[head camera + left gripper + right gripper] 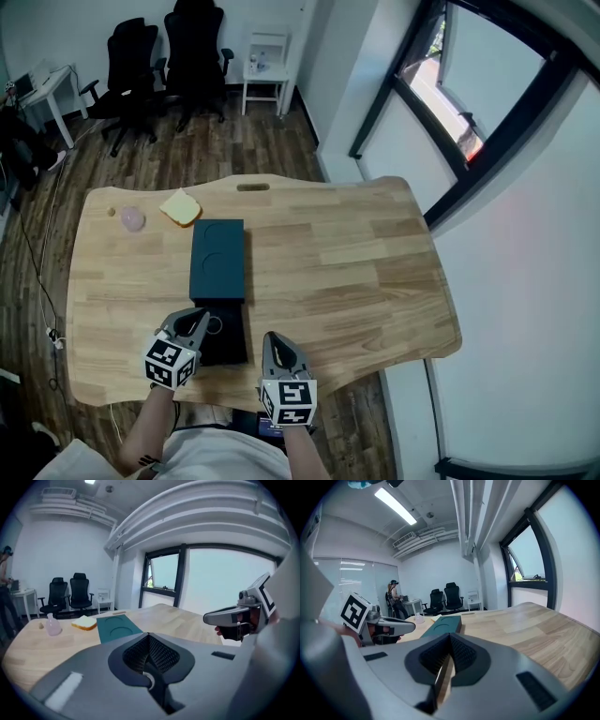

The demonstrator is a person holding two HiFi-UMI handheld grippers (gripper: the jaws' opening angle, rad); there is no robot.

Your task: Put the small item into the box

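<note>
A dark teal box lid [217, 258] lies on the wooden table [356, 253], with a black box base [228, 345] just in front of it. At the far left of the table sit a small pink flask-like item [132, 218] and a pale yellow bread-shaped piece [181, 207]. My left gripper [199, 319] hovers at the black base's left edge, its jaws shut with nothing between them [149, 637]. The right gripper [273, 339] is right of the base near the front edge, jaws together and empty [450, 637]. Each gripper view shows the lid [117, 627] [443, 624].
The table's front edge runs just below both grippers. Office chairs [164, 56], a white side table [265, 66] and a desk [47, 94] stand beyond the table's far side. A window wall [469, 122] is on the right. A person [395, 597] stands far off by the chairs.
</note>
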